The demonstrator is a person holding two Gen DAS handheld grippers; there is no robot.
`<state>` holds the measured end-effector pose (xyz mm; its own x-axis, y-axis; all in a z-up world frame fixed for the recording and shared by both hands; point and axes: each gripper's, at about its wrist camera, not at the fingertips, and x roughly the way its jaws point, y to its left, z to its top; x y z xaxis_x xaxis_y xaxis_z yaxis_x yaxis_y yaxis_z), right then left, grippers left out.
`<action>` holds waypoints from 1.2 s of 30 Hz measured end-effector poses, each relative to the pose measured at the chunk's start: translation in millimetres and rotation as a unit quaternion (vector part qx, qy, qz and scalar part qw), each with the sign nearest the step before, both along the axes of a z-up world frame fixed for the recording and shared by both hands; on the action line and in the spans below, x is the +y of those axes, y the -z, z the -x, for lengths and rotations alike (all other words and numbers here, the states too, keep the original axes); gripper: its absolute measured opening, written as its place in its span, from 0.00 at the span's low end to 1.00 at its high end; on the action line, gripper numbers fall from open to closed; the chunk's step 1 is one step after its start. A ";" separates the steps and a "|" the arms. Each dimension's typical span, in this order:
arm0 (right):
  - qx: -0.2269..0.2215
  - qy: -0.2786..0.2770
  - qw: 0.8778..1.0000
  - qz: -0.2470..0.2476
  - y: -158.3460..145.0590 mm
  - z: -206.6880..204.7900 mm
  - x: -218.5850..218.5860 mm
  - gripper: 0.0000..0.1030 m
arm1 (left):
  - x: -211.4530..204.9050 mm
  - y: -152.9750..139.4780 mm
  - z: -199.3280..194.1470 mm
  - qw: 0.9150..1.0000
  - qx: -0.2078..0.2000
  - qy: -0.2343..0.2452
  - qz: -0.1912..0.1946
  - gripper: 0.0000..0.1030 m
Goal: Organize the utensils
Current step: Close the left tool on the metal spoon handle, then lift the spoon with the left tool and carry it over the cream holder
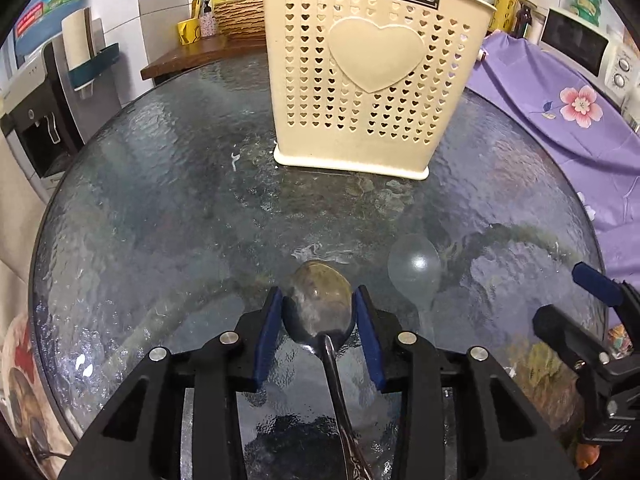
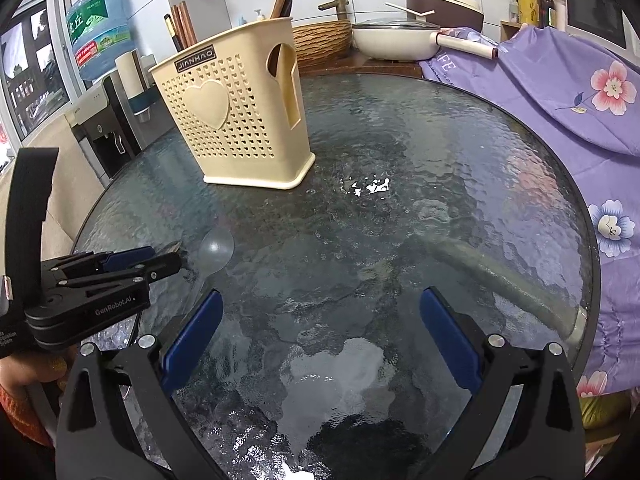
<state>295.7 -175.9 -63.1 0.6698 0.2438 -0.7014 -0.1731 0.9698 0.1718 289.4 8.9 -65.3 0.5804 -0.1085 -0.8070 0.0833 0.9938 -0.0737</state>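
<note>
A metal spoon [image 1: 322, 308] lies on the round glass table [image 1: 160, 208], bowl forward, handle running back under my left gripper [image 1: 318, 300]. The blue pads sit on either side of the spoon's bowl, close against it. A clear plastic spoon [image 1: 416, 268] lies just right of it and also shows in the right wrist view [image 2: 216, 250]. A cream perforated utensil holder [image 1: 372, 80] with a heart stands at the table's far side and holds chopsticks [image 2: 182, 26]. My right gripper [image 2: 320, 300] is wide open and empty above bare glass.
A purple flowered cloth [image 2: 560, 92] covers things along the table's right edge. A water dispenser [image 1: 36, 100] stands at the left. A white pot [image 2: 394, 38] and a wicker basket [image 2: 322, 38] sit on the counter behind. A microwave [image 1: 580, 44] stands at the far right.
</note>
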 end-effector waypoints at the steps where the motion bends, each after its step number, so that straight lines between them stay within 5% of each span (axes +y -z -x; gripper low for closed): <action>1: 0.001 -0.002 1.000 0.000 0.4 -0.6 1.4 0.94 | 3.9 -0.2 -1.4 1.000 0.000 -0.002 0.006 0.35; 7: 0.013 -0.034 0.999 0.001 -1.2 -5.8 22.6 0.94 | 35.9 -2.8 0.3 0.999 -0.011 -0.039 0.034 0.35; 18: 0.041 -0.077 0.994 0.060 11.9 -24.7 92.3 0.77 | 64.6 -16.6 12.5 0.993 -0.056 -0.080 0.065 0.35; 25: 0.050 -0.062 0.994 0.077 16.6 -42.8 103.0 0.60 | 64.3 -22.9 16.8 0.991 -0.073 -0.080 0.075 0.35; 30: 0.045 -0.061 0.993 0.092 16.4 -48.0 105.2 0.36 | 62.7 -28.2 15.6 0.991 -0.087 -0.076 0.074 0.35; 36: 0.041 -0.073 0.994 0.076 13.8 -47.7 101.7 0.36 | 61.5 -35.7 16.1 0.990 -0.100 -0.072 0.075 0.35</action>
<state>343.4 -74.2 -76.9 0.5739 0.2209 -0.7886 -0.3057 0.9511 0.0440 273.2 70.4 -29.5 0.7454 -0.1238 -0.6550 -0.0295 0.9755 -0.2179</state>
